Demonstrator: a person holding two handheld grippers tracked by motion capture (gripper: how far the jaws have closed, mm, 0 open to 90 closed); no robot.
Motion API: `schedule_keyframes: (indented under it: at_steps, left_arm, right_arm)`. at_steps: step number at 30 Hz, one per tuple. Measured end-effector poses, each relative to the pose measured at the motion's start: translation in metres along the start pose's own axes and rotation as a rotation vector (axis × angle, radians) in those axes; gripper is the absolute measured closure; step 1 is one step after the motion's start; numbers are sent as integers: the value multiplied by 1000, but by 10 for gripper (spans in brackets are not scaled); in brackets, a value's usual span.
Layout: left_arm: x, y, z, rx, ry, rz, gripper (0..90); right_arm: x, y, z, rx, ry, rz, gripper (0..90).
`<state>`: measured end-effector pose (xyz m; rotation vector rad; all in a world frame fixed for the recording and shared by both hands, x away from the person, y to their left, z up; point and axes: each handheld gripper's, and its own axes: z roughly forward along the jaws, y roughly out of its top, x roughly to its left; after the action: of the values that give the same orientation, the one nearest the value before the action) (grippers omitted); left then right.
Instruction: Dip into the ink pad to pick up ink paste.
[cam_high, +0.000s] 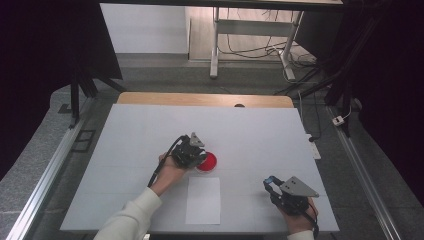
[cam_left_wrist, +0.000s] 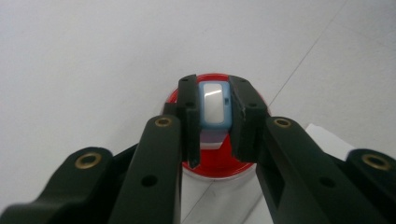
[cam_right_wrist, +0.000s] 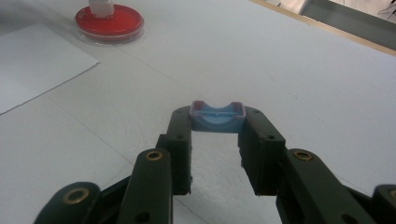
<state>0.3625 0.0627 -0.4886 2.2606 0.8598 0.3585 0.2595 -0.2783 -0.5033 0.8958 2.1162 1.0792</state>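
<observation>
A round red dish (cam_high: 210, 162) sits near the middle of the white table. My left gripper (cam_high: 200, 157) is over its left edge, tilted down. In the left gripper view that gripper (cam_left_wrist: 213, 85) is shut on a small blue-framed block with a white face (cam_left_wrist: 215, 103), held above the red dish (cam_left_wrist: 219, 167); whether the block touches it is unclear. My right gripper (cam_high: 270, 182) rests at the front right, and in the right gripper view it (cam_right_wrist: 217, 115) is shut on a small blue cap (cam_right_wrist: 217, 117) with an open, curved top. The red dish (cam_right_wrist: 112, 22) lies far left in that view.
A white sheet of paper (cam_high: 203, 200) lies on the table in front of the dish, between my two hands, and its corner shows as the sheet (cam_right_wrist: 32, 60) at left. The table's wooden far edge (cam_high: 205, 99) is well beyond.
</observation>
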Motion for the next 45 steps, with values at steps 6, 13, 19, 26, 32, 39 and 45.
schedule_keyframes:
  at_steps: [6,13,19,26,32,39,45]
  left_arm:
    - [-1,2,-6,-29,-1,-3,756]
    - [0,0,-12,-50,-18,-20,756]
    - [-1,1,-16,-74,-32,-28,756]
    - [-3,-1,-25,-101,-46,-30,755]
    - [-3,-4,-38,-142,-89,-56,755]
    - [-4,-10,-51,-172,-111,-64,755]
    - [-5,-15,-60,-198,-149,-74,754]
  right_arm:
    - [0,0,-1,-2,-9,1,652]
    - [0,0,0,-2,-2,-2,651]
    - [0,0,0,0,-2,-3,652]
    - [0,0,0,1,-1,-3,651]
    - [0,0,0,-1,-2,-4,651]
    - [0,0,0,0,-8,-3,652]
    - [0,0,0,0,-10,-3,651]
